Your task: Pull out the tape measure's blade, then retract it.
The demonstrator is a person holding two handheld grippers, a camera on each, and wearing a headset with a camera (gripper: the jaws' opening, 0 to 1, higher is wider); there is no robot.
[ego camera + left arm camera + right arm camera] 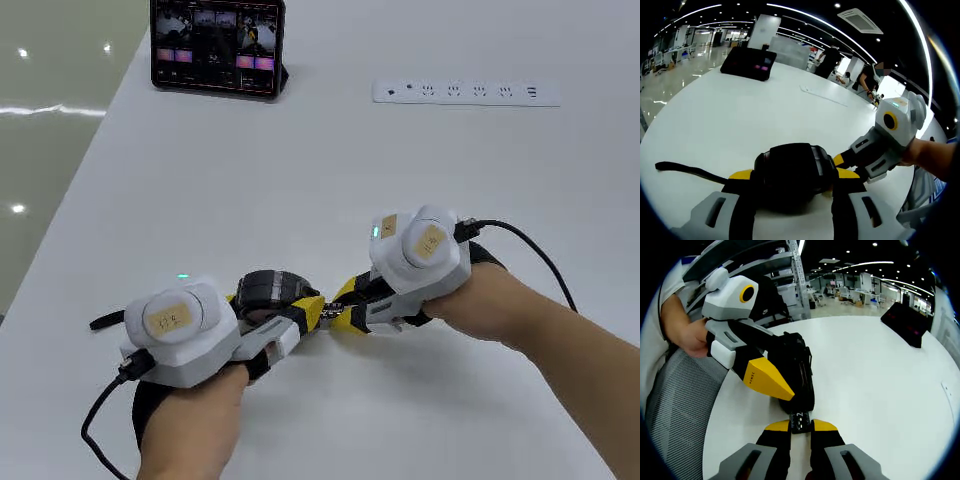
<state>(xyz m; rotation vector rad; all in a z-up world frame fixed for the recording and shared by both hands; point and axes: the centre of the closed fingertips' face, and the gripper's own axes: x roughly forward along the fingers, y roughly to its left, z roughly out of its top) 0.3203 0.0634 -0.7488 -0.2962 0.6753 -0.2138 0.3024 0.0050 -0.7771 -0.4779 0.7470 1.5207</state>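
Tape measure (790,167), one, case clamped in left hand-held gripper (795,176), blade tip (800,418) pinched by right hand-held gripper (801,427)

The table (300,150) is seen from above its near edge in the head view, which is faced far and down. The tape measure (272,290) is viewed low and close from the left in the left gripper view and from the right in the right gripper view, and is shared by all 3 views.

A printed "2" on the black end of the tape measure's blade (800,419)
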